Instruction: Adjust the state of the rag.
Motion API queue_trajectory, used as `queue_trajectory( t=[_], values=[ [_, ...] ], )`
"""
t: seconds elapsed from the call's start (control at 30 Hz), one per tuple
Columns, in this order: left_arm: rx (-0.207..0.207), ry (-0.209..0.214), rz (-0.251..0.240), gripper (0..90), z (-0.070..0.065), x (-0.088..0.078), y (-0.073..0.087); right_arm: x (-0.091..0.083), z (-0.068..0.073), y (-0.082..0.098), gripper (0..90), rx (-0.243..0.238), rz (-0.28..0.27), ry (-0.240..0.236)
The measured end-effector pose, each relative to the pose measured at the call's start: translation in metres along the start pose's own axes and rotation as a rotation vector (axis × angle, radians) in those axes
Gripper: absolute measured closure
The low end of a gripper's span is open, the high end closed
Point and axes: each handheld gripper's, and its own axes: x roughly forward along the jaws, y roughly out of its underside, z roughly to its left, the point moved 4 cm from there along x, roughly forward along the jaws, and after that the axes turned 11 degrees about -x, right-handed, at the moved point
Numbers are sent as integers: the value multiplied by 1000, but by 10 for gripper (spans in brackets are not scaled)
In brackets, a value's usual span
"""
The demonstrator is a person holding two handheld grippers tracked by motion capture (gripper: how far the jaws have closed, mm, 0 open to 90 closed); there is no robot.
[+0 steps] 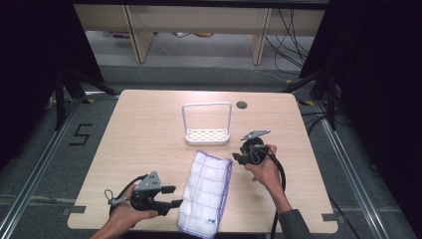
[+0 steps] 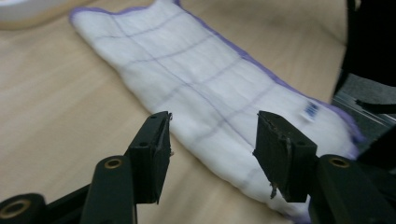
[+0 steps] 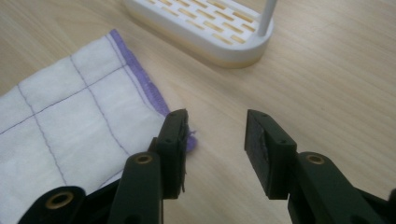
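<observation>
cloth (image 1: 205, 192) flat on tabletop (image 1: 144, 129), in front of white rack (image 1: 207, 124) | left tool (image 1: 167, 196) open at near left edge, right tool (image 1: 242, 152) open by far right corner | likely step: grip both, jaws low around hem

Open claw (image 3: 215, 135), cloth (image 3: 60, 121) corner, white rack (image 3: 205, 28)
</observation>
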Motion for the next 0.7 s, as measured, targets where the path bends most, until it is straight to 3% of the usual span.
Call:
queue_trajectory(
  t=[0.07,0.1,0.2,0.23,0.33,0.37,0.43,0.5,0.6,0.7],
  values=[
    [-17,-17,-4,446,9,7,-8,3,6,-1,597,10,7,-8],
    [-22,-34,-5,445,16,11,-14,3,6,0,595,-12,21,-12],
    [-31,-58,13,443,31,21,-26,8,8,0,581,14,38,-15],
    [-43,-59,1,443,35,25,-31,9,8,0,578,25,41,-17],
    [-55,-58,38,447,46,36,-45,10,9,-1,564,41,40,-19],
    [-59,-55,49,456,48,40,-49,11,7,0,562,24,41,-17],
    [-81,-58,68,466,52,48,-57,11,9,-1,553,54,48,-33],
    [-93,-58,85,468,54,55,-64,13,8,-1,542,45,61,-42],
    [-72,-70,115,476,55,63,-75,12,8,-2,540,77,85,-48],
    [-87,-71,135,476,56,72,-82,13,7,-4,540,70,88,-52]
  ],
)
